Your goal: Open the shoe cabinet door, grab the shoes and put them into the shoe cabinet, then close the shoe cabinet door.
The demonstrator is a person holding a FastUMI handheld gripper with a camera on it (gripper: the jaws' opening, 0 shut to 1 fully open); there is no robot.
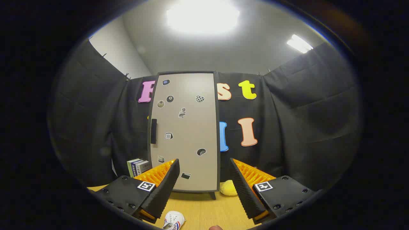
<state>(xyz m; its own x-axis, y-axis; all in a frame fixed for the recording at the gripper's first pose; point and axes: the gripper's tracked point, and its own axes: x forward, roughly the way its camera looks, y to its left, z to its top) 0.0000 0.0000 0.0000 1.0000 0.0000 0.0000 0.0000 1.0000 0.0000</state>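
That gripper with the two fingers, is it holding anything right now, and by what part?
Nothing. The gripper is open, its fingers apart in the air before the closed shoe cabinet door; the shoe lies untouched below them.

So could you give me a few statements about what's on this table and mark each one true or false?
1. The shoe cabinet door is shut. True.
2. The gripper is clamped on a shoe. False: its fingers are open and hold nothing.
3. A white shoe lies on the wooden table between the fingers, closer to the camera than the cabinet. True.
4. The door handle is on the door's right edge. False: the dark handle sits on its left edge.
5. Some books stand left of the cabinet. True.
6. A yellow soft thing lies on top of the cabinet. False: it lies on the table by the cabinet's right foot.
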